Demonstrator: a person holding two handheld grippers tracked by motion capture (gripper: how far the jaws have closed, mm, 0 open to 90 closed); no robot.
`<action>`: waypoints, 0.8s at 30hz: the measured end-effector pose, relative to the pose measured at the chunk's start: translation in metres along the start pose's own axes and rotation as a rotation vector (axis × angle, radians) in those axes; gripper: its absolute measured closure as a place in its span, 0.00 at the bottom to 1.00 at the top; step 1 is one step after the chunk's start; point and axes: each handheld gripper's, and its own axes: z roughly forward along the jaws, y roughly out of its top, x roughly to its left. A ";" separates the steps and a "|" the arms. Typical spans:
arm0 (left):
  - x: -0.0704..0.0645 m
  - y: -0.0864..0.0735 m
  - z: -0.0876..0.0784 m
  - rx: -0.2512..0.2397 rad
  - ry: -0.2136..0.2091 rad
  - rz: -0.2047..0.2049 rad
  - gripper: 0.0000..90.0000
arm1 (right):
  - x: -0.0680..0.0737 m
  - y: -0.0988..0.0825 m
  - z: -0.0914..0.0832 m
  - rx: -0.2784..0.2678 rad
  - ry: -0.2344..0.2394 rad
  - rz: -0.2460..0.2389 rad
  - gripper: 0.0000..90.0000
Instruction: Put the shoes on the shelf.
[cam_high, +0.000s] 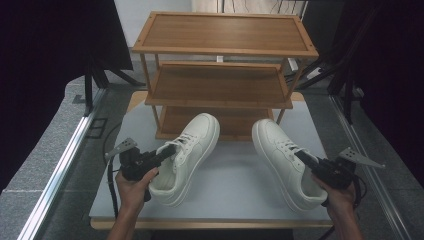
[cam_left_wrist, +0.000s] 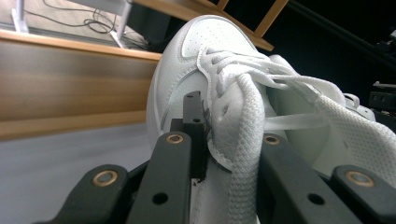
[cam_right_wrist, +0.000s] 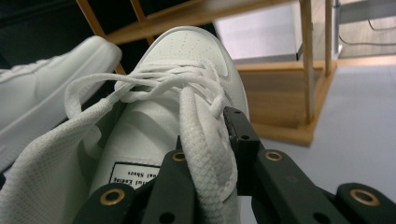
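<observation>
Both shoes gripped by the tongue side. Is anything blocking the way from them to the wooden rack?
Nothing visible does. The left shoe and right shoe point toe-first at the rack, with bare table between them and open shelves ahead.

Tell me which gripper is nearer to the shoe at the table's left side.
Left. The left gripper is clamped on that left shoe at its laced opening. The right gripper is across the table, gripping the right shoe instead.
</observation>
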 end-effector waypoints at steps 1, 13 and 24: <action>-0.001 0.002 0.001 -0.001 -0.006 -0.001 0.90 | 0.003 0.002 0.000 -0.009 0.004 -0.007 0.91; -0.017 0.025 0.006 -0.078 -0.050 -0.007 0.91 | 0.030 0.030 0.009 -0.109 0.037 -0.001 0.91; -0.022 0.058 0.021 -0.146 -0.071 -0.025 0.91 | 0.043 0.060 0.029 -0.174 0.010 0.023 0.91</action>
